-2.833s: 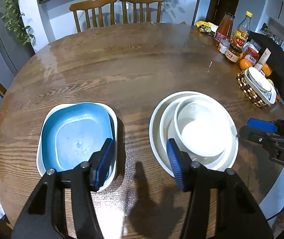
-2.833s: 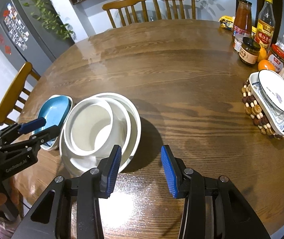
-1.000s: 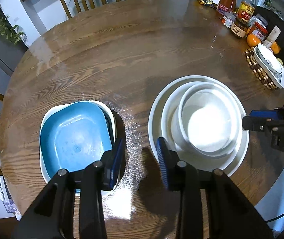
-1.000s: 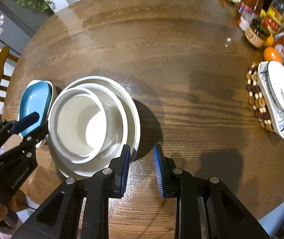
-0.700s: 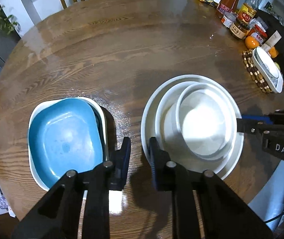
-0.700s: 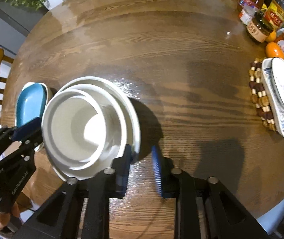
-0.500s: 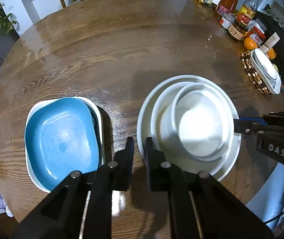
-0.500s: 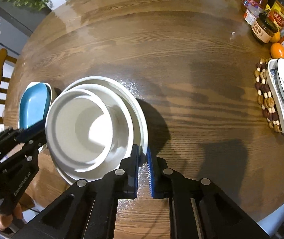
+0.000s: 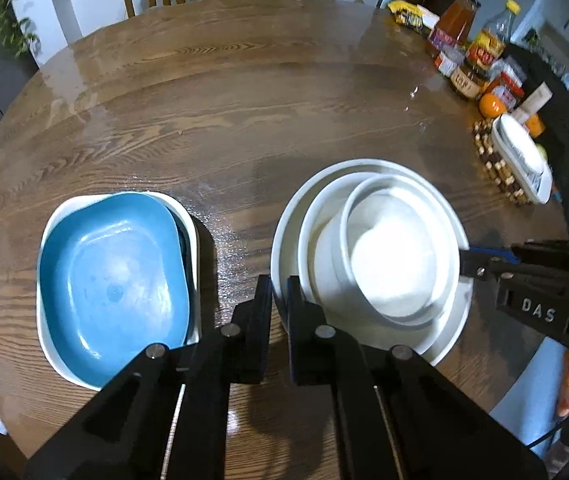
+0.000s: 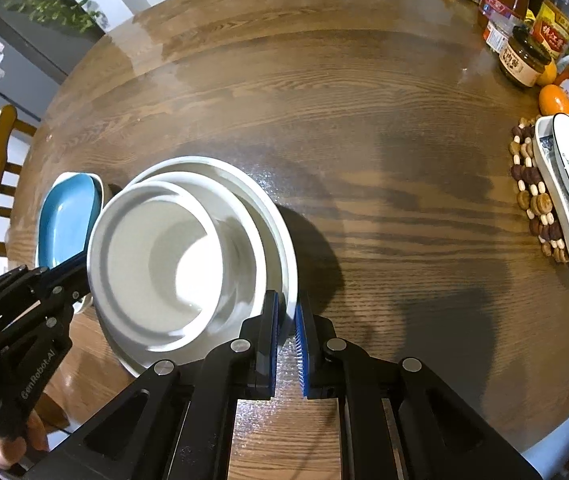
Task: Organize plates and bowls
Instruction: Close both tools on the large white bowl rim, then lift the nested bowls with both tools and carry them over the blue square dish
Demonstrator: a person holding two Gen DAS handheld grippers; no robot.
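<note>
Desk: white stack near right, blue dish nested in a white one, near left. Both tongs pinch the big plate's rim, left tongs on its left edge, right tongs opposite. Risk: thin rim grips; an uneven lift tilts the plate and the off-centre bowls slide.

A: The table is dark brown wood with a strong wavy grain; the square dish is blue, nested in a white one.

B: The round plate and its stacked bowls are plain white; the beaded mat mixes brown and cream; the orange fruit glows beside it.
</note>
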